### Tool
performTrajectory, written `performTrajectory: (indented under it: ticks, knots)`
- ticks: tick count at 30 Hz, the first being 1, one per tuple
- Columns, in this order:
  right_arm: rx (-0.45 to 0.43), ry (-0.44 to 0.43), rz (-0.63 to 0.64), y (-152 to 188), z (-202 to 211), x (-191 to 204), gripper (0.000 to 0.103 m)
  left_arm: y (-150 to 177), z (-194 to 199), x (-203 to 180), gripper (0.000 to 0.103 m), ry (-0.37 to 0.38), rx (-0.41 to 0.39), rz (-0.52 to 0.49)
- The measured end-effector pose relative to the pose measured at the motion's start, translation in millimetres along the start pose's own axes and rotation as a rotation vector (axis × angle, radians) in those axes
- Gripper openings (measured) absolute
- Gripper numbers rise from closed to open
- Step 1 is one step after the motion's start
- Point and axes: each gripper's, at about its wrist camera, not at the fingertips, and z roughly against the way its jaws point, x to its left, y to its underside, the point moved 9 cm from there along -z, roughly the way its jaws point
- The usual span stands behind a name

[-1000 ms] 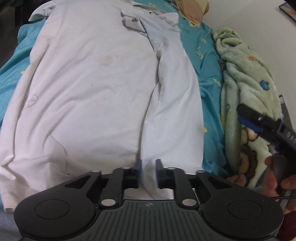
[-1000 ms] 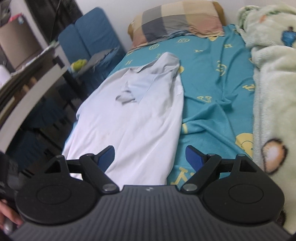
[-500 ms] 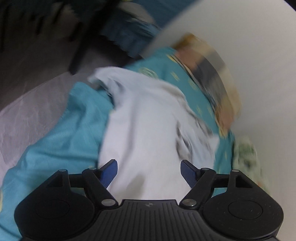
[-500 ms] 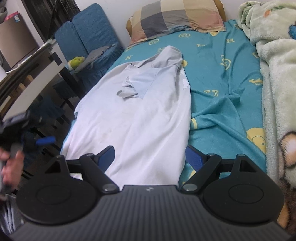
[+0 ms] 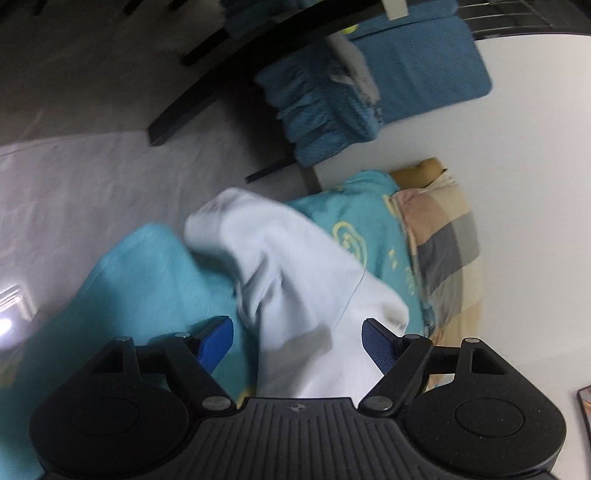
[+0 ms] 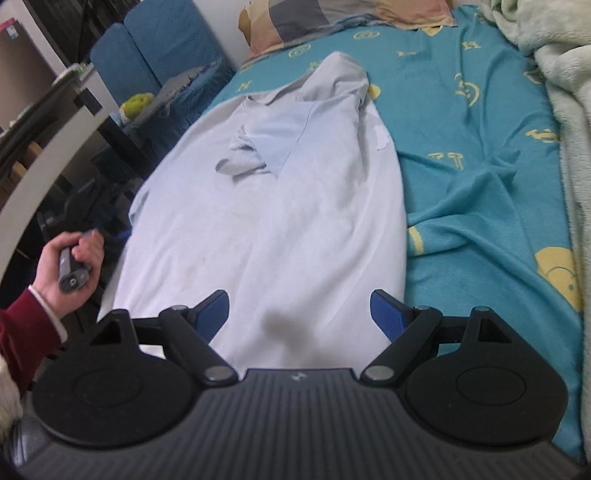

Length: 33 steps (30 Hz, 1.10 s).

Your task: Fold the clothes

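White shirt (image 6: 280,206) lies lengthwise along the bed's (image 6: 476,206) left edge while left gripper (image 5: 297,341) and right gripper (image 6: 299,314) hover above, jaws apart, empty

A teal bedsheet (image 6: 461,155) carries a white shirt (image 6: 295,206), plaid pillow (image 6: 332,18) and green blanket (image 6: 565,92).

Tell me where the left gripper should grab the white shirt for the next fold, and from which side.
Probably the loose sleeve on the white shirt, where it droops over the bed's edge. That side is unfolded; the other sleeve already lies across the chest. Bring the open left gripper in from the floor side, pinching the sleeve's outer edge. The right gripper hovers open above the hem.
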Motion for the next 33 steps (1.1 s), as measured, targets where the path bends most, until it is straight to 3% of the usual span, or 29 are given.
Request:
performTrajectory:
  ticks: [4,7,9,10,11,14,18,23,28,33]
  knots:
    - [-0.002,0.018,0.02,-9,-14,4,0.085,-14,-22,3,0.078,0.03,-0.013,0.018]
    - [-0.005,0.031,0.037,-12,-19,8,0.085,-27,-40,1,0.071,0.022,-0.008,0.025]
    - [-0.003,0.043,0.042,-12,-22,8,0.085,-31,-51,-2,0.049,0.005,-0.001,-0.005]
    - [-0.002,0.046,0.041,-13,-23,8,0.085,-30,-56,-4,0.023,-0.011,0.008,-0.035]
    - [-0.002,0.05,0.039,-13,-23,8,0.085,-29,-58,-8,0.01,-0.022,0.007,-0.074]
    - [-0.014,0.058,0.024,-16,-21,9,0.085,-24,-52,-31,0.008,-0.067,-0.042,-0.248]
    - [-0.055,0.063,0.021,-22,-13,12,0.085,-5,-25,-93,0.007,-0.09,-0.104,-0.494]
    - [-0.13,0.09,-0.011,-31,6,0,0.085,53,1,-200,0.007,-0.073,-0.175,-0.807]
    - [-0.181,0.134,-0.076,-33,24,-27,0.085,169,-21,-271,0.007,-0.054,-0.126,-1.096]
    - [-0.213,0.147,-0.165,-36,31,-55,0.085,282,-74,-261,0.009,-0.09,-0.001,-1.24]
